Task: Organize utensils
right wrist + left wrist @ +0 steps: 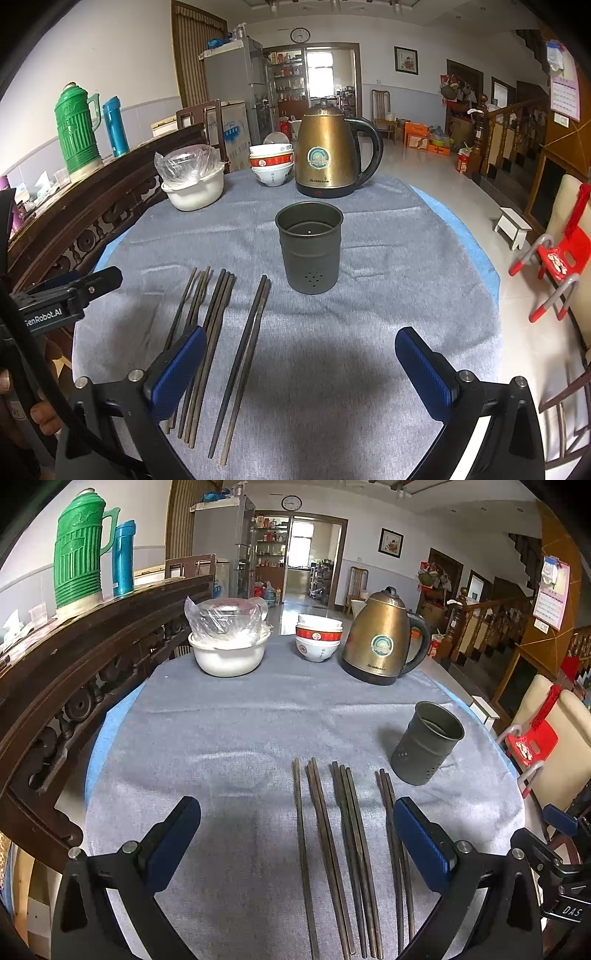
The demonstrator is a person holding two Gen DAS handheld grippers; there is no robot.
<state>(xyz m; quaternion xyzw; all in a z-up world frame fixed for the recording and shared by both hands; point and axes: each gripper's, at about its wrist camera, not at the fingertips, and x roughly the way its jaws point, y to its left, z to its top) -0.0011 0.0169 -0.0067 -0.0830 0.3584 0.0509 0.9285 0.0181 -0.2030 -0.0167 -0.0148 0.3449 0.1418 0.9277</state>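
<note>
Several dark chopsticks (343, 853) lie side by side on the grey cloth, running away from me; they also show in the right wrist view (221, 343). A grey metal utensil holder (426, 743) stands upright and empty just right of their far tips; it shows in the right wrist view (309, 249) too. My left gripper (297, 834) is open and empty, above the near half of the chopsticks. My right gripper (301, 363) is open and empty, to the right of the chopsticks and in front of the holder.
A brass kettle (380, 642), stacked bowls (318, 638) and a white bowl with a plastic-wrapped dish (227, 642) stand at the table's far edge. A dark carved wooden rail (74, 672) runs along the left. A red stool (557, 258) stands on the floor at right.
</note>
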